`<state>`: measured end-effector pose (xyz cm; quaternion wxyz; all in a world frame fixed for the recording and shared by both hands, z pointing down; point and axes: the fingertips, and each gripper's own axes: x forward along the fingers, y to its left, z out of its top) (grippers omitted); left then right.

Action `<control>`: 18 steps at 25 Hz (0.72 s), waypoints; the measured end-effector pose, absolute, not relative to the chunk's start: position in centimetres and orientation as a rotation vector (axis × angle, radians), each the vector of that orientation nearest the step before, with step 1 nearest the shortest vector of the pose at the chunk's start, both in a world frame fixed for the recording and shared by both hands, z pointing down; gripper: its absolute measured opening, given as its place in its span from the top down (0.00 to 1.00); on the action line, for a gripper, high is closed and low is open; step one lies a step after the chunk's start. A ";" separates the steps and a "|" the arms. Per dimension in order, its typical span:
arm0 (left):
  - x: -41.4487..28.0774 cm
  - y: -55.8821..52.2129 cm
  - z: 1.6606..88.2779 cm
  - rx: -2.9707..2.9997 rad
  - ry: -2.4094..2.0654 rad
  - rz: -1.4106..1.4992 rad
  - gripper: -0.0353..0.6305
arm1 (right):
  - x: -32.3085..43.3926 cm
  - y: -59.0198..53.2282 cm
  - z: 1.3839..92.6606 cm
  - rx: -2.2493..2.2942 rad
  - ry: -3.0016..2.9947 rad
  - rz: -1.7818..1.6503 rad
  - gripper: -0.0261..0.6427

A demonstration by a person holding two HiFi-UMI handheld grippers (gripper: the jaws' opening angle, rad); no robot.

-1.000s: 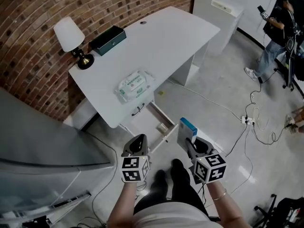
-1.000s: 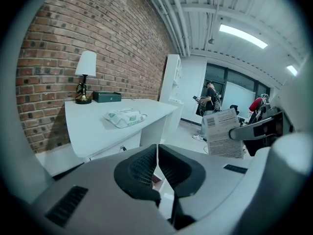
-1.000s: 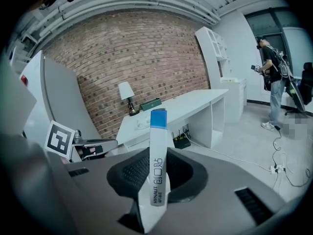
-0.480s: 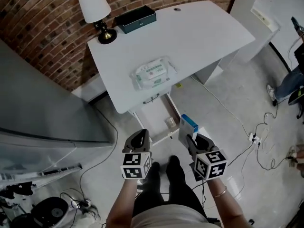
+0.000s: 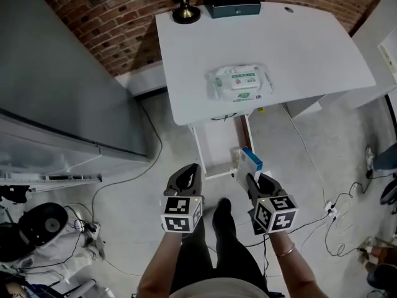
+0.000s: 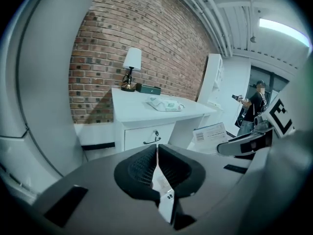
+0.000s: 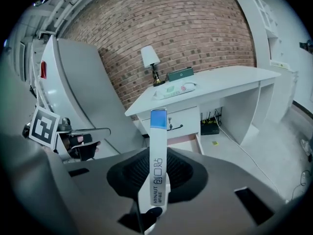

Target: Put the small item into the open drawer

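My right gripper (image 5: 249, 180) is shut on a small flat white box with a blue end (image 5: 250, 163), held upright. In the right gripper view the box (image 7: 156, 173) stands between the ribbed pads (image 7: 182, 173). It hangs over the front right corner of the open drawer (image 5: 214, 149), which is pulled out low under the white desk (image 5: 298, 48). The same drawer (image 7: 187, 142) shows pinkish inside, past the box. To the left, above the floor just in front of the drawer, my left gripper (image 5: 185, 177) is shut with nothing in it; its jaws meet (image 6: 157, 153).
On the desk lie a wipes pack (image 5: 240, 82), a lamp (image 5: 182, 5) and a dark case (image 5: 231, 4). A shut drawer front with a handle (image 6: 152, 140) sits above the open one. A grey cabinet (image 5: 62, 73) stands left. Cables (image 5: 322, 210) cross the floor at right.
The head view has swung so the desk now lies straight ahead. Both grippers have come closer to the open drawer. The box stays in the right gripper.
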<state>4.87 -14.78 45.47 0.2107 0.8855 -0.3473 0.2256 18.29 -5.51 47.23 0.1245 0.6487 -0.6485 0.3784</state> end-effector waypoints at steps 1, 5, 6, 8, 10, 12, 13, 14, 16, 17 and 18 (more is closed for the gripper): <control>4.5 -14.8 46.0 2.450 -0.981 0.624 0.90 | 18.1 -5.9 47.9 1.870 -1.896 1.102 0.83; 2.8 -14.7 48.1 2.411 -1.050 0.627 0.90 | 17.5 -7.0 51.0 1.809 -1.903 1.110 0.83; 2.3 -14.6 48.6 2.399 -1.068 0.626 0.90 | 17.4 -7.2 51.6 1.797 -1.906 1.117 0.83; 1.4 -14.5 49.4 2.375 -1.104 0.615 0.90 | 17.1 -7.6 52.8 1.767 -1.910 1.124 0.83; 0.6 -14.3 50.2 2.355 -1.133 0.610 0.90 | 16.9 -8.0 54.2 1.733 -1.911 1.125 0.83; -0.1 -14.1 51.1 2.339 -1.156 0.611 0.90 | 16.5 -8.2 55.8 1.704 -1.908 1.123 0.83; -0.5 -14.1 51.6 2.330 -1.167 0.611 0.90 | 16.3 -8.4 56.6 1.691 -1.906 1.121 0.83; -0.9 -14.0 52.1 2.319 -1.178 0.611 0.90 | 16.0 -8.5 57.3 1.679 -1.904 1.119 0.83; -1.4 -13.9 53.1 2.297 -1.197 0.610 0.90 | 15.6 -8.9 58.8 1.658 -1.900 1.121 0.83; -1.6 -13.8 53.6 2.286 -1.203 0.608 0.90 | 15.4 -9.1 59.5 1.651 -1.896 1.124 0.83; -1.8 -13.7 54.1 2.276 -1.208 0.607 0.90 | 15.2 -9.3 60.2 1.645 -1.893 1.126 0.83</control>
